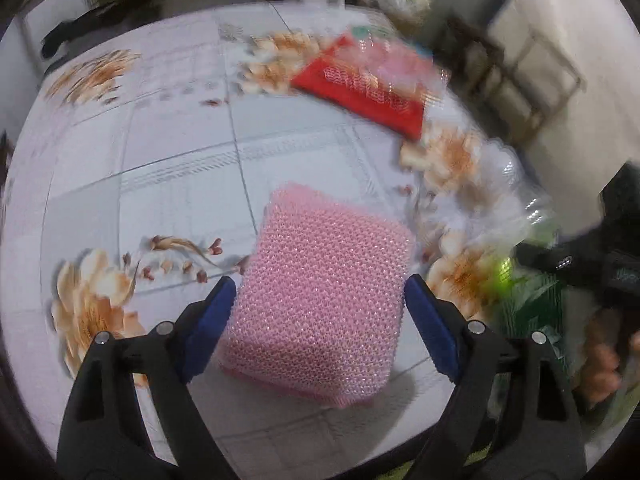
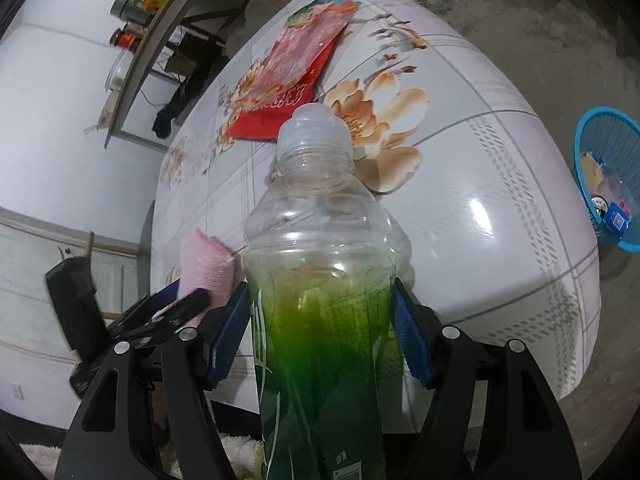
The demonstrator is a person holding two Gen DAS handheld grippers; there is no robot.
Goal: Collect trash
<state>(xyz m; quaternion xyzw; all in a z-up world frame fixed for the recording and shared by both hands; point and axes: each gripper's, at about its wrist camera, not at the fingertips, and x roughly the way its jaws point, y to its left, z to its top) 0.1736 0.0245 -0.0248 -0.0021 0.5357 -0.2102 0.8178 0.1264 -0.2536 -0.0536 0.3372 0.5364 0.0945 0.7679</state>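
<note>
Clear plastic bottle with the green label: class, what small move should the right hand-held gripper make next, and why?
Probably swing the clear plastic bottle with the green label, clamped in the right hand-held gripper, rightward toward the blue plastic basket on the floor, which already holds trash.

- Left gripper [image 1: 320,292]: two black plastic arms, each tipped with a blue textured pad [image 1: 212,320]; round silver screws are seen at the arm joints.
- Right gripper [image 2: 320,320]: same build, black arms, blue ridged pads [image 2: 228,336], silver screws at the pivots.
- Bare skin of a hand [image 1: 604,360] is glimpsed, blurred, behind a black handle.
</note>
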